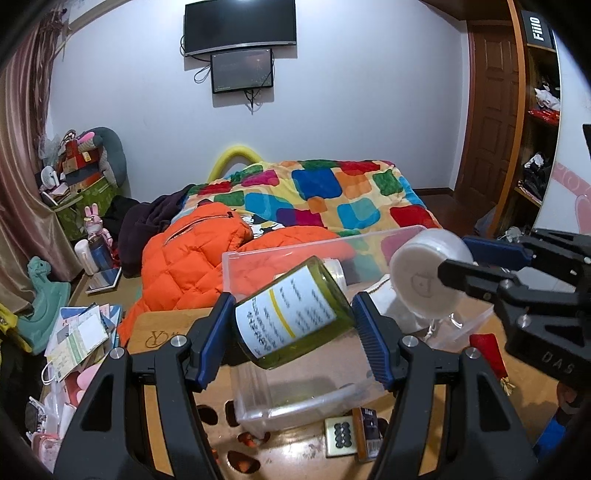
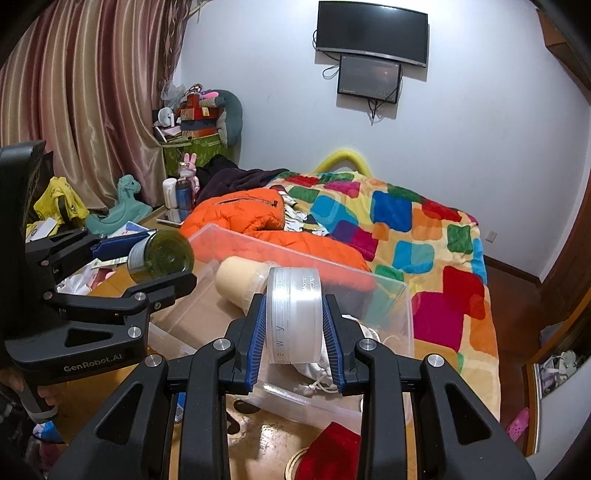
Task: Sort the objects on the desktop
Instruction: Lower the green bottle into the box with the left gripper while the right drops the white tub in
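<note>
the left gripper (image 1: 293, 325) clamps a tilted green bottle (image 1: 291, 314) at frame centre, over the clear plastic bin (image 1: 258, 402) on the table (image 1: 295, 454). the right gripper (image 2: 295, 334) grips a translucent round jar (image 2: 293, 314), centre frame, above the same bin.

Orange jacket (image 1: 192, 258) lies on patchwork quilt (image 1: 332, 192); perhaps two wall screens (image 1: 240, 26).

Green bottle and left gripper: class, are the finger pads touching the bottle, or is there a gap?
Touching. In the left wrist view, both blue pads of the left gripper press against the sides of the green bottle, which hangs tilted above the clear bin.
</note>
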Action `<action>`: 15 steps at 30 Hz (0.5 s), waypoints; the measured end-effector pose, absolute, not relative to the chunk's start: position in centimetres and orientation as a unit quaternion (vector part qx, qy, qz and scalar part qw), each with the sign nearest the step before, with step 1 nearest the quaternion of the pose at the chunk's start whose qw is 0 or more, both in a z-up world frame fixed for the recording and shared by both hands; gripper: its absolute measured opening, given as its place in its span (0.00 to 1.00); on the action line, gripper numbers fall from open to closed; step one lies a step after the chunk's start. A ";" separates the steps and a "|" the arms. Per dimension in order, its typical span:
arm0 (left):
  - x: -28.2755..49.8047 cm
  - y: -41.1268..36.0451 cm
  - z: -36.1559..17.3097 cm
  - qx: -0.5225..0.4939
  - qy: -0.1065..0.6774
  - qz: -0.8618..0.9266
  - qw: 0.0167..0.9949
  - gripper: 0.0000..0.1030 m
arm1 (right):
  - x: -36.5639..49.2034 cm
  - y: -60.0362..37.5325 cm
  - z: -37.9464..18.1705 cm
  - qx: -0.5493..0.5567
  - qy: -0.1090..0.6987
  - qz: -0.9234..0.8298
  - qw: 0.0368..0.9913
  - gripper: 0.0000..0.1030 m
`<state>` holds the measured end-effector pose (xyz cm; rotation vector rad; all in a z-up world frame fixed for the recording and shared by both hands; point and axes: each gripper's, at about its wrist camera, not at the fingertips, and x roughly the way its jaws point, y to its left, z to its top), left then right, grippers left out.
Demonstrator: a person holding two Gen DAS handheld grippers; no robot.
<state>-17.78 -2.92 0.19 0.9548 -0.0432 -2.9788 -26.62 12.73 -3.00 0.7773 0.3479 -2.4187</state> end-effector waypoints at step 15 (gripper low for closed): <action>-21.0 -1.8 -3.2 0.345 -0.022 -0.938 -0.015 0.60 | -29.0 12.0 -6.3 0.320 0.116 -0.892 0.296 0.26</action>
